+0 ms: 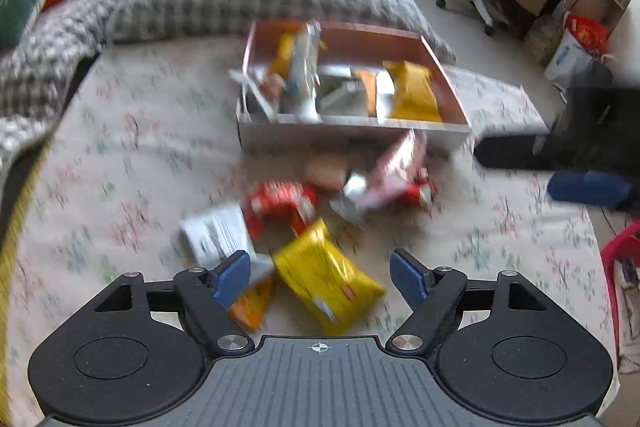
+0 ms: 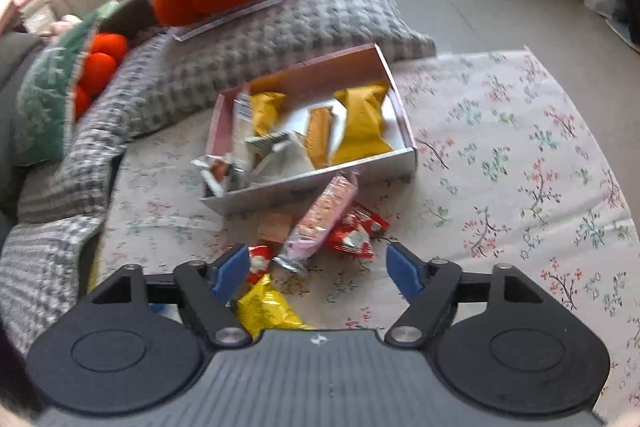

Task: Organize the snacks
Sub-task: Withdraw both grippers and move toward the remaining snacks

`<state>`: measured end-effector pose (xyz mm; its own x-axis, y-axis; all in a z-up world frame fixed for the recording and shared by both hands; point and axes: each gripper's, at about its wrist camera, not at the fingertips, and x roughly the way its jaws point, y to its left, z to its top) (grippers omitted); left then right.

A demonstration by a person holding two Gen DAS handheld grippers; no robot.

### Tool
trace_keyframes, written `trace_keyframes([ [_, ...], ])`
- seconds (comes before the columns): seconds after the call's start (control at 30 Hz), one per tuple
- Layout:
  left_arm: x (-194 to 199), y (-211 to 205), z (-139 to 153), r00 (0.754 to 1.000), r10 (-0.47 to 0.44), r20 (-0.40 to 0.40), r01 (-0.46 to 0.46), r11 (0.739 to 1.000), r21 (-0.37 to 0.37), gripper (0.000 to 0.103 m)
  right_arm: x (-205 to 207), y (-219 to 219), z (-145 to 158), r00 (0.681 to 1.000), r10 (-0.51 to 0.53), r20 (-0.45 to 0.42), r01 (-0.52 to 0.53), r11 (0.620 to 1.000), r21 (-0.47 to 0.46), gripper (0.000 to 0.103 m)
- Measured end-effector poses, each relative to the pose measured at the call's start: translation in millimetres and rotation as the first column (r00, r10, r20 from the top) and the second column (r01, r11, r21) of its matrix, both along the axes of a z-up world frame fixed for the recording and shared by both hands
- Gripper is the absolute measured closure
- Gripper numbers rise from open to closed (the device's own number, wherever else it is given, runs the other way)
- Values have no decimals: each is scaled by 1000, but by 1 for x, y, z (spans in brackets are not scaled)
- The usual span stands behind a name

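Left wrist view: the left gripper (image 1: 320, 277) hangs with jaws apart and empty over a yellow packet (image 1: 326, 277). Loose snacks (image 1: 280, 205) lie at 12 o'clock of it, the box (image 1: 352, 135) beyond them. Right gripper (image 2: 316, 273) gapes too, empty, a pink packet (image 2: 320, 223) leaning on the box at 12 o'clock.

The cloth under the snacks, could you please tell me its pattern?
Cream cloth with small floral sprigs, clearest in the right wrist view.
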<state>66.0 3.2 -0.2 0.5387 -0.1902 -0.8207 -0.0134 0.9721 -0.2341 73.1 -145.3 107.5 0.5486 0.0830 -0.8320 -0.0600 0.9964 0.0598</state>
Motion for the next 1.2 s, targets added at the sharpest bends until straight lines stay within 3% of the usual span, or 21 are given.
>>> trace_keyframes([
  [0.13,2,-8,-18,1000,-3,0,3,999,39,17,-4,2,-2,999,36,-3,-36,998,-52,24],
  [0.2,1,-6,-25,999,37,-15,-37,999,-3,15,-3,2,-8,999,35,-18,-36,996,-80,23],
  [0.3,3,-14,-29,999,25,-24,-26,998,-60,14,1,-2,-12,999,18,-37,-22,996,-91,22],
  [0.43,1,-37,-36,1000,10,17,-11,998,65,13,1,-4,-10,999,17,-37,-20,996,-83,18],
  [0.63,8,-44,-55,999,30,-12,-28,991,129,13,1,-2,-8,1000,23,-17,-25,994,-105,16],
  [0.77,13,-42,-69,999,24,-40,-18,990,143,12,4,-4,-10,1000,13,-24,-16,994,-106,16],
  [0.93,12,-48,-71,1000,-26,16,23,983,183,7,6,-6,-9,1000,5,-24,-8,994,-105,16],
  [1.2,13,-44,-67,998,-56,20,52,989,139,17,6,-4,-8,1000,10,-26,-12,996,-85,15],
])
